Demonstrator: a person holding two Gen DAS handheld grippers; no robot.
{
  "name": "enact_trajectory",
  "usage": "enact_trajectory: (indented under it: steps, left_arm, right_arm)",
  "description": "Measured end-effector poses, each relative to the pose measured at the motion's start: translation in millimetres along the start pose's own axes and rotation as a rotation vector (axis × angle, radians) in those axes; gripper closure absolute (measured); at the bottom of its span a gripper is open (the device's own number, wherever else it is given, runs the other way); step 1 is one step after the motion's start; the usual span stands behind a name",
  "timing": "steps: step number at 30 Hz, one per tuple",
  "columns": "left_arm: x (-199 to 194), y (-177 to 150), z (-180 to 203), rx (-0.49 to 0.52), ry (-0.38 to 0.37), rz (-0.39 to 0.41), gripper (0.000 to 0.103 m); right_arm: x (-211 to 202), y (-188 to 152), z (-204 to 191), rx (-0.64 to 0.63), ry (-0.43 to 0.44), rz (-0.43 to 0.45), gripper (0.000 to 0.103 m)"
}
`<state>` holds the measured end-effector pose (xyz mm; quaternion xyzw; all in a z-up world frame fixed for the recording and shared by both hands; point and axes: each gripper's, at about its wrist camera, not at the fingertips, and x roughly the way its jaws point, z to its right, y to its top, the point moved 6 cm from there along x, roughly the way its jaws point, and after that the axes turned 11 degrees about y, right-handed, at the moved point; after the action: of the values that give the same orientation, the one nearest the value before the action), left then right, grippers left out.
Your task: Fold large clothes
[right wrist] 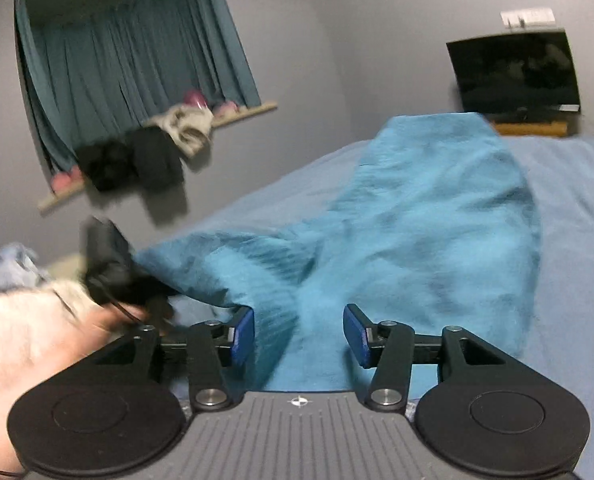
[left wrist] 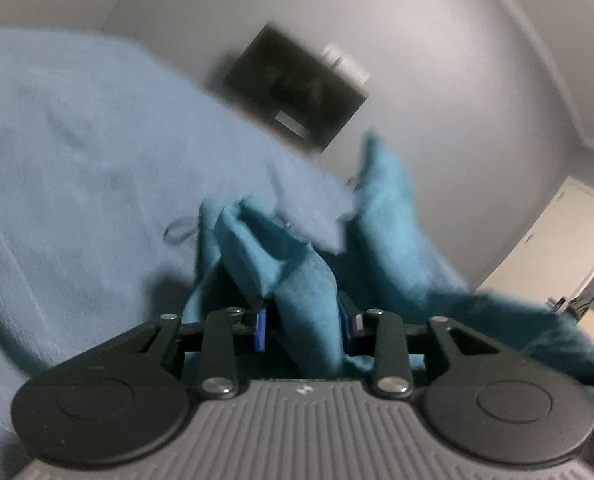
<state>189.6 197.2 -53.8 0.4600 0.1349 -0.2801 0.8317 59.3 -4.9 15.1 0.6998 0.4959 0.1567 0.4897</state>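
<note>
The teal garment (right wrist: 429, 216) is stretched lengthwise toward the upper right of the frame from the right hand-held gripper (right wrist: 299, 334), whose jaws stand apart; a fold (left wrist: 305, 304) is clamped by the left hand-held gripper (left wrist: 303, 322).

— What was the teal garment (right wrist: 417, 216) made of?
— Soft, fuzzy cloth, matt. The bedsheet (right wrist: 577, 208) was smoother cloth.
— And the right gripper (right wrist: 299, 336)?
— Matt black plastic, blue pads (right wrist: 244, 334), shiny metal rivets.

No readable text, number or brand showed in either view. The grey gripper housing (left wrist: 305, 432) bore only a small pale emblem, too blurred to make out, and the other housing (right wrist: 297, 436) carried a small crosshair mark near its front edge.
</note>
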Motion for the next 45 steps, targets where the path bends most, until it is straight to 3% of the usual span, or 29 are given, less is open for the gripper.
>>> enact_trajectory:
  steps: [3, 6, 8, 11, 14, 16, 18, 20, 21, 23, 25, 27, 30, 34, 35, 37, 39, 42, 45]
  left_arm:
    - [26, -10, -10, 0.019, 0.102, -0.083, 0.073]
    - [37, -13, -19, -0.004, 0.142, -0.108, 0.073]
    - [36, -12, -21, -0.017, 0.147, -0.099, 0.073]
    - [17, -7, -18, -0.024, 0.129, -0.05, 0.073]
    - [-5, 2, -24, -0.057, 0.121, 0.009, 0.066]
    - [-23, 13, -28, -0.097, 0.125, 0.077, 0.051]
    - [-51, 29, -30, -0.148, 0.114, 0.181, 0.035]
    - [-73, 49, -23, -0.174, 0.05, 0.263, 0.027]
    - [-79, 59, -14, -0.159, -0.004, 0.263, 0.024]
    - [-76, 75, 7, -0.097, -0.082, 0.191, 0.019]
    - [-54, 82, 26, -0.032, -0.1, 0.02, 0.017]
    - [-27, 79, 40, 0.046, -0.067, -0.112, 0.017]
    - [0, 68, 43, 0.145, 0.057, -0.221, 0.017]
    - [24, 45, 43, 0.139, 0.047, -0.345, 0.017]
    - [26, 38, 42, 0.135, 0.044, -0.372, 0.02]
    - [30, 24, 40, 0.143, 0.043, -0.418, 0.036]
    - [26, 11, 37, 0.122, 0.001, -0.428, 0.092]
    - [-9, 5, 38, 0.104, -0.074, -0.331, 0.098]
    - [-50, -7, 29, 0.144, -0.042, -0.257, 0.098]
  right_arm:
    - [3, 2, 7, 0.034, 0.084, 0.009, 0.051]
    - [-2, 15, 19, 0.074, 0.057, 0.077, 0.049]
    - [-2, 25, 46, 0.103, -0.093, 0.113, 0.047]
    - [0, 25, 97, 0.114, -0.429, 0.117, 0.046]
    - [9, 15, 137, 0.181, -0.551, 0.112, 0.047]
    - [19, 6, 153, 0.243, -0.54, 0.112, 0.048]
    - [30, 5, 162, 0.315, -0.47, 0.117, 0.05]
    - [35, 2, 162, 0.372, -0.379, 0.134, 0.05]
    - [36, 0, 161, 0.38, -0.354, 0.136, 0.049]
    - [38, -2, 156, 0.344, -0.351, 0.123, 0.049]
    - [42, -5, 153, 0.322, -0.35, 0.114, 0.049]
    - [40, -6, 148, 0.323, -0.347, 0.119, 0.048]
    - [42, -7, 148, 0.313, -0.345, 0.12, 0.048]
    - [33, -4, 155, 0.299, -0.339, 0.115, 0.048]
    - [34, -4, 156, 0.299, -0.338, 0.115, 0.048]
    - [34, -4, 159, 0.3, -0.336, 0.116, 0.048]
    - [35, -4, 159, 0.295, -0.334, 0.114, 0.048]
    - [42, -5, 152, 0.252, -0.326, 0.093, 0.047]
    - [49, -3, 140, 0.171, -0.293, 0.053, 0.046]
